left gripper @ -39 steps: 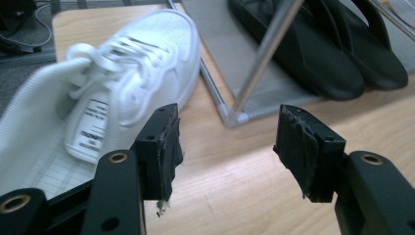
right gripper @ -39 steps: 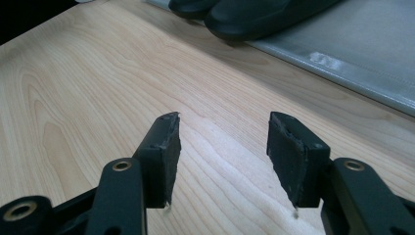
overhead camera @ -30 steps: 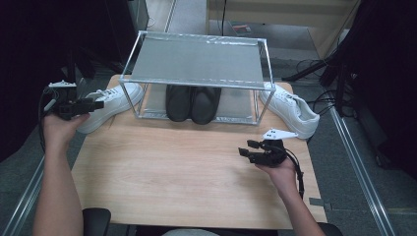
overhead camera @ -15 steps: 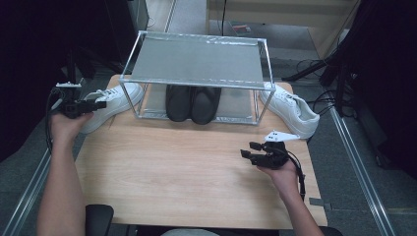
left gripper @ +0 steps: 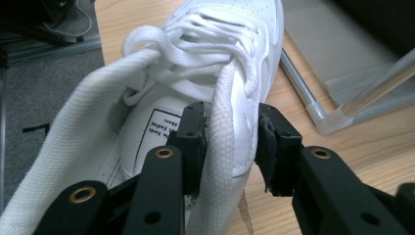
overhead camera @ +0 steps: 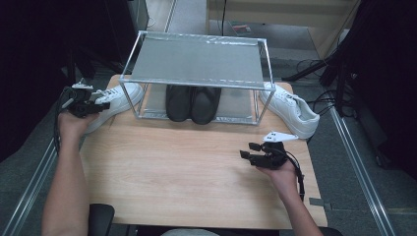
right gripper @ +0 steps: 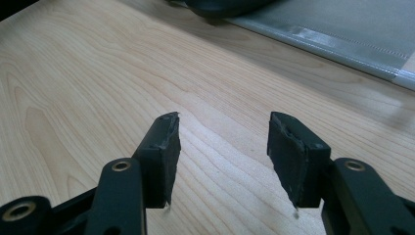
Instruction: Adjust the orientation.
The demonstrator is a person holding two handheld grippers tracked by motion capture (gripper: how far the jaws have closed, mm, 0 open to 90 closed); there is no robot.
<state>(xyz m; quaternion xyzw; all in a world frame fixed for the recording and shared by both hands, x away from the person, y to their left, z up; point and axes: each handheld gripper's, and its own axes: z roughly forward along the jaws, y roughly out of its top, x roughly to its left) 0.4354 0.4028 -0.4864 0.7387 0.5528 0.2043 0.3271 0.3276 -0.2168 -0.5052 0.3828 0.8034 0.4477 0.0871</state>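
While the left gripper (left gripper: pixel 227 142) straddles its collar wall, the left shoe (overhead camera: pixel 110 101) sits at the table's (overhead camera: pixel 187 177) left edge, just beside the rack (overhead camera: pixel 196 61). Jaws have just been closing, one inside the opening, one outside; whether the pads press yet I cannot tell. Judged light, with soft padded collar and a stiffer sole; the collar wall is a sound hold, the laces (left gripper: pixel 195 58) are not. Right gripper (overhead camera: pixel 255 155) hovers spread over bare wood, holding nothing. Black shoes (overhead camera: pixel 192 101) stand under the rack, another white shoe (overhead camera: pixel 290 108) to its right. Dim room, cables on the floor.
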